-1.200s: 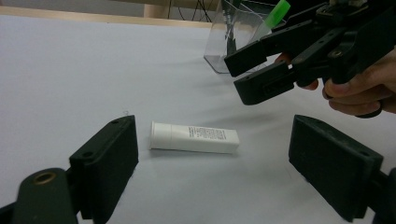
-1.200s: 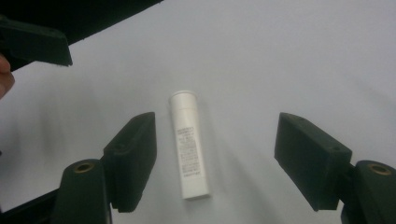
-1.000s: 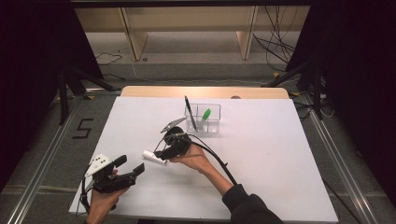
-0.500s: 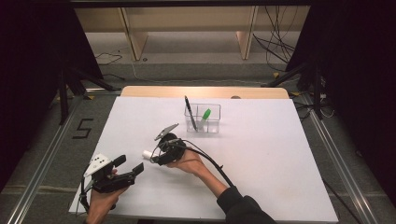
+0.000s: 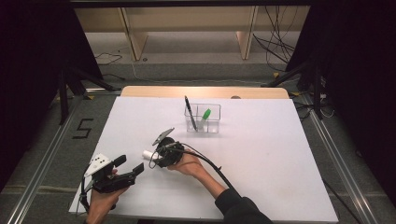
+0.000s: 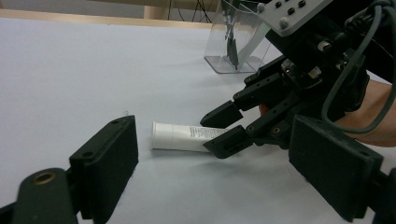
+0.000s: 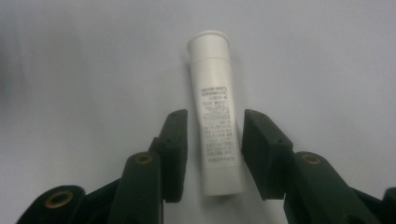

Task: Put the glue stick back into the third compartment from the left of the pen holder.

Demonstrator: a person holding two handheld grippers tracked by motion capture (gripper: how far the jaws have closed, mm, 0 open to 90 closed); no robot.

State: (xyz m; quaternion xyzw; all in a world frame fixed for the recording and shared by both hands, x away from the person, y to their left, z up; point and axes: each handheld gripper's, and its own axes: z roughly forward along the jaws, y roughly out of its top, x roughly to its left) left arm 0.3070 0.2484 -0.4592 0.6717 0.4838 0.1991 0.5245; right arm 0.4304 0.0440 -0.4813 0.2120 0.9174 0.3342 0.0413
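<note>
Right gripper [image 7: 212, 154] low over white table [image 5: 280, 154], jaws just been closing either side of white tube [image 7: 216, 121] lying flat – pads near but gaps visible, not yet pinching, left gripper [image 6: 210, 177] agape & empty nearby, clear organiser box [image 5: 205, 119] w/ pen farther back.

Black grippers [image 5: 150, 160], brass screws, dark sleeve [image 5: 240, 207].

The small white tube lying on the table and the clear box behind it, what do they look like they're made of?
The small white tube looks like soft plastic with a matte finish: opaque, printed with small text, flat at one end, capped at the other. It could be coated otherwise. The clear box looks like hard, glossy plastic such as acrylic: see-through walls with bright edges; glass can't be ruled out.
</note>
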